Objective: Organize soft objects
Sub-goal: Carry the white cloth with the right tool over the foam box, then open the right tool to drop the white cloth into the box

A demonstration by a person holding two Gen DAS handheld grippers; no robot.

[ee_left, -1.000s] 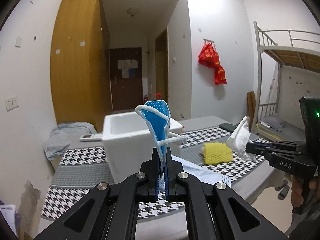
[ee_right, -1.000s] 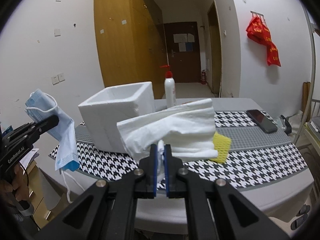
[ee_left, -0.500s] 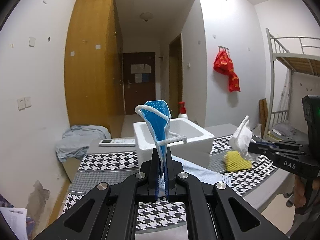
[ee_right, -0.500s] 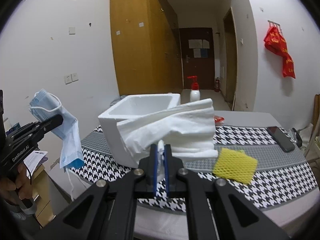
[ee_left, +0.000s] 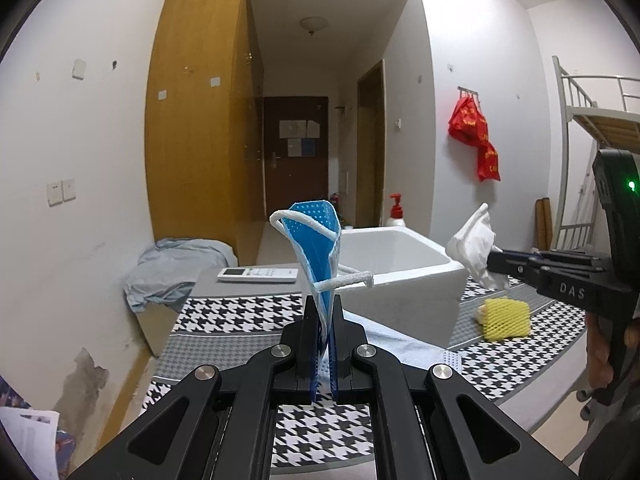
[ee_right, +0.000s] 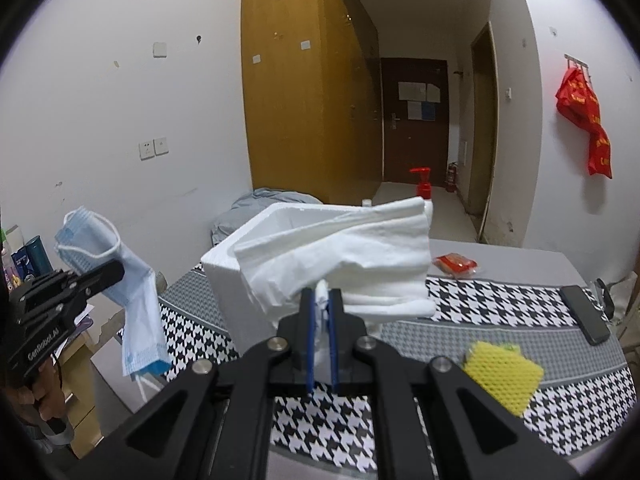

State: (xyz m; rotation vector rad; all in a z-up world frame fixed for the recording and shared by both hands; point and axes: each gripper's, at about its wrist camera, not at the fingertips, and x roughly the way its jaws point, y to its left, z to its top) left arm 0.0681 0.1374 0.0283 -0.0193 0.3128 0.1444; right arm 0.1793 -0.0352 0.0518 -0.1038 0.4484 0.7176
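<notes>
Left wrist view: left gripper [ee_left: 325, 342] clamps face mask [ee_left: 316, 236], right gripper [ee_right: 321, 346] clamps tissue [ee_right: 344, 256], both near foam box [ee_left: 400, 272], presumably for deposit.

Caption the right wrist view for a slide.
Right gripper pinches a white tissue before a foam box.

White walls [ee_left: 100, 168], scuffed, flaking patch low at 8 o'clock. Tall wooden wardrobe [ee_left: 200, 112] at 11 o'clock. Hallway behind it ends in a dark brown door [ee_left: 295, 160] with papers stuck on, dome ceiling lamp [ee_left: 314, 24] above at 12. Side doorway [ee_left: 370, 148] just right of centre. Red cloth [ee_left: 476, 140] hangs from wall hooks at 2 o'clock. Metal bunk bed [ee_left: 592, 100] at 3 o'clock. Wall switches [ee_left: 61, 191] at 9. Tabletop [ee_right: 500, 304] has houndstooth covering. Crumpled grey bedding [ee_left: 172, 264] at 8 o'clock. Dim indoor light.
</notes>
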